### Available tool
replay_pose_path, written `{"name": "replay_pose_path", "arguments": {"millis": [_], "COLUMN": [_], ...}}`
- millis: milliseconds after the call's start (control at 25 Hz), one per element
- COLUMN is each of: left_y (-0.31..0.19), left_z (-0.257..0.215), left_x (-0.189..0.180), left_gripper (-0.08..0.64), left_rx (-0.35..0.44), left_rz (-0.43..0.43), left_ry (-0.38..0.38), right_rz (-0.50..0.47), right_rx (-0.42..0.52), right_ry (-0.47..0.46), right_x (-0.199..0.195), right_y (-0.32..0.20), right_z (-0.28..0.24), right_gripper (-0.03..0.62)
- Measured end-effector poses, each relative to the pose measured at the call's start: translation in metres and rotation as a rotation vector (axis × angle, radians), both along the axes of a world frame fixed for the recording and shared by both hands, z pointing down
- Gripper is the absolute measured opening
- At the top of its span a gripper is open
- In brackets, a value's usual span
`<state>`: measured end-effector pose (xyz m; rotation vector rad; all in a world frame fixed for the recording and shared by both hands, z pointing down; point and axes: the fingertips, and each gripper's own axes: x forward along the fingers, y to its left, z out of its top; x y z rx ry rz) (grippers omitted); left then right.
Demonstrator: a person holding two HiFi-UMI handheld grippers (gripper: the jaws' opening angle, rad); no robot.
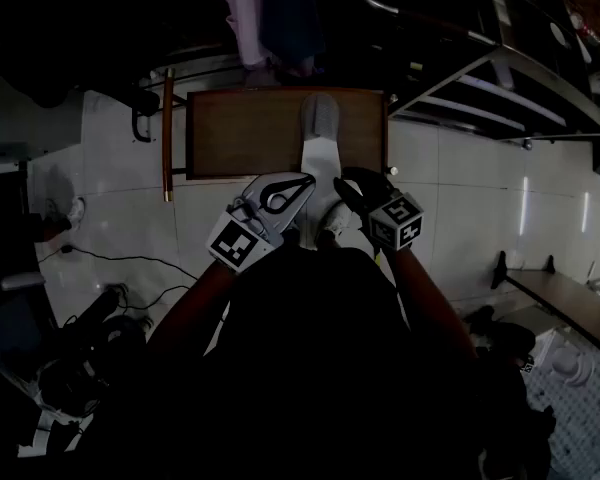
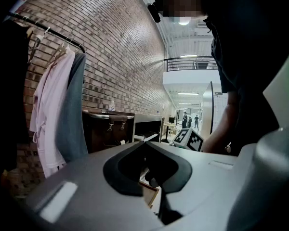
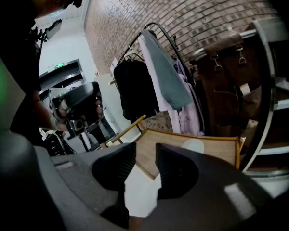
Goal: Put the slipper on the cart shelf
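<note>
A wooden cart shelf (image 1: pixel 240 133) (image 3: pixel 216 150) lies ahead of me. One pale slipper (image 1: pixel 320 116) (image 3: pixel 195 146) rests on its far part. A second white slipper (image 1: pixel 323 173) (image 3: pixel 139 191) hangs over the shelf's near edge. My right gripper (image 1: pixel 348 183) (image 3: pixel 145 148) is shut on that slipper, and white material fills the gap between its ridged pads. My left gripper (image 1: pixel 308 180) (image 2: pixel 144 141) is shut, with its tips meeting against the slipper's left side. A thin white sliver shows at those tips. I cannot tell if they pinch it.
A clothes rack with hanging garments (image 1: pixel 265 13) (image 2: pixel 53 105) (image 3: pixel 164 76) stands behind the shelf, against a brick wall. A wooden pole (image 1: pixel 167 133) lies left of the shelf. Metal shelving (image 1: pixel 500 78) rises at the right. Cables (image 1: pixel 110 258) trail on the floor at the left.
</note>
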<state>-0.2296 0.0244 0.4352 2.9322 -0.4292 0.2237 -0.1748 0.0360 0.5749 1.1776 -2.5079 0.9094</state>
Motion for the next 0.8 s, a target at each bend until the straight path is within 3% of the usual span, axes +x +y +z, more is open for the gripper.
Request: {"name": "replay_pose_path", "arguments": {"millis": [400,680,800], "left_y": [-0.009,-0.013,-0.017], "left_z": [0.021,0.033,0.037], "left_x": [0.006,-0.004,-0.008], "left_gripper": [0.005,0.005,0.005], "left_rx": [-0.044,-0.081,-0.089], "left_rz": [-0.007,-0.04,-0.052], "left_ry": [0.001,-0.006,-0.015], "right_rz": [0.076,0.1,0.099], "right_rx": [-0.398,-0.501,-0.55], "right_ry": [-0.053,-0.057,-0.109], "right_x": [0.022,0.025,0.023], "right_y": [-0.003,-0.01,-0.012], "right_z": [0.157,0.202,0.214], "right_gripper": [0.252,0.265,0.265]}}
